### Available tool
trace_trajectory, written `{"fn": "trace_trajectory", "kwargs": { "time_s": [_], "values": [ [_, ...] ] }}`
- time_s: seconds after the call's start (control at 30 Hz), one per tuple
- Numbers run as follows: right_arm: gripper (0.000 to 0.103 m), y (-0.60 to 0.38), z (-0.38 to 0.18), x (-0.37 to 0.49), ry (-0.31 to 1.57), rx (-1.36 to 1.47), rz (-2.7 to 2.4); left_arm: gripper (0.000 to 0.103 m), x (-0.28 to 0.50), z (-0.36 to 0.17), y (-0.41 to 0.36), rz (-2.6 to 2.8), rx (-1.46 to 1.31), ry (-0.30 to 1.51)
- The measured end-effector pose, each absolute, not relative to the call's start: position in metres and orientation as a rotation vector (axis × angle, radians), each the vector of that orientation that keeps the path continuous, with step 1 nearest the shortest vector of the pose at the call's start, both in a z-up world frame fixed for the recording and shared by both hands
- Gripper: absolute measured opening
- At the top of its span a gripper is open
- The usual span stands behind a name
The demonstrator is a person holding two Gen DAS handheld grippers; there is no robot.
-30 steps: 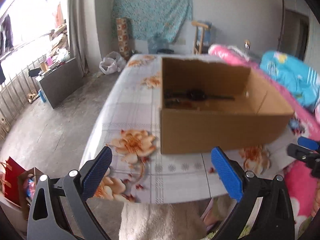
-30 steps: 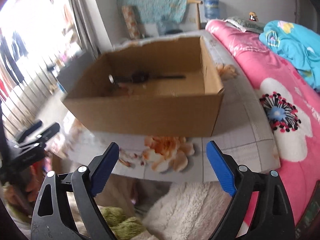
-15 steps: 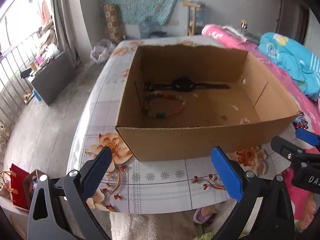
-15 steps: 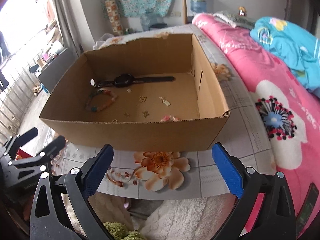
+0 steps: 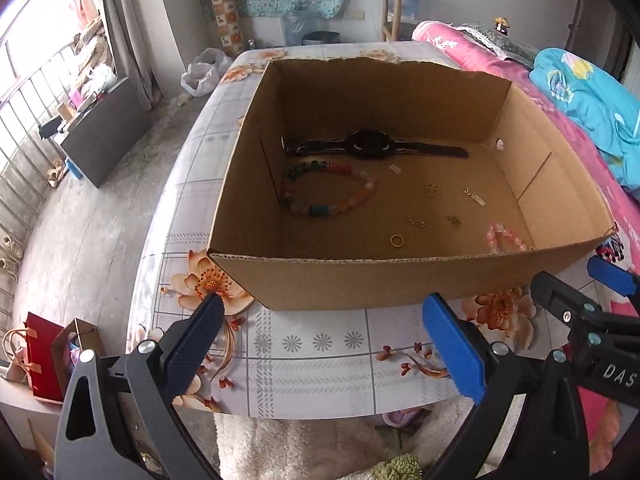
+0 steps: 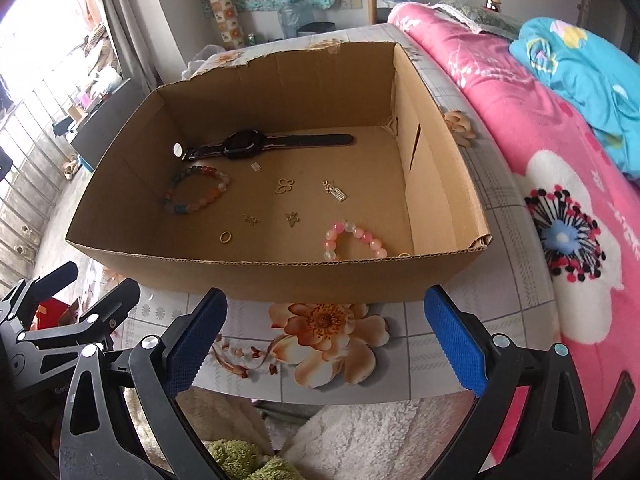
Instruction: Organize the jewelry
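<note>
A: Where does the jewelry lie?

B: All of it sits on the floor of the box (image 5: 400, 280), an open cardboard one on the counter (image 5: 320, 360); the watch (image 6: 244, 145) lies flat along the far wall, strap stretched out; just in front of it, toward the left wall, is the bead bracelet (image 5: 328, 188), many-coloured.

A: And the small pieces?

B: Scattered mid-floor, apart from one another; a gold ring (image 6: 226, 237) near the front wall; a butterfly charm (image 6: 285, 186) and a dangling charm (image 6: 335, 192) further back; two tiny charms between them and the ring, too small to name; the pink bracelet (image 6: 352, 238) lies close to the front right corner, partly hidden by the front wall in the left view.

A: The tongs?

B: Left tongs (image 5: 332, 344) are released, blue pads wide apart, hovering over the counter's near edge in front of the box, touching nothing; right tongs (image 6: 332, 340) likewise spread and empty, above an orange flower (image 6: 324, 340) printed on the cloth; each pair shows at the edge of the other's view.

A: Around it?

B: A pink quilt (image 6: 560, 200) on the bed to the right; a blue blanket (image 5: 592, 104) on top.
</note>
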State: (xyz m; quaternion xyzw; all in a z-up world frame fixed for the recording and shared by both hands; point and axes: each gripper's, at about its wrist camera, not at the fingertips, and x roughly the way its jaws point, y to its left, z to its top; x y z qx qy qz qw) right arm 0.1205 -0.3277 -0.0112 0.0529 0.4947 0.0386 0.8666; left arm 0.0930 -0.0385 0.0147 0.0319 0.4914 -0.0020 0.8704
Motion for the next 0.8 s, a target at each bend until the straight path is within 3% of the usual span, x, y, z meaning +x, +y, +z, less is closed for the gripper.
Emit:
{"fn": "trace_trajectory", "kwargs": {
  "time_s": [0.8],
  "values": [
    [0.095, -0.3225, -0.0122, 0.1203, 1.029, 0.076, 0.065, 0.097, 0.0957, 0.0151, -0.0388, -0.006, 0.047, 1.05]
  ]
}}
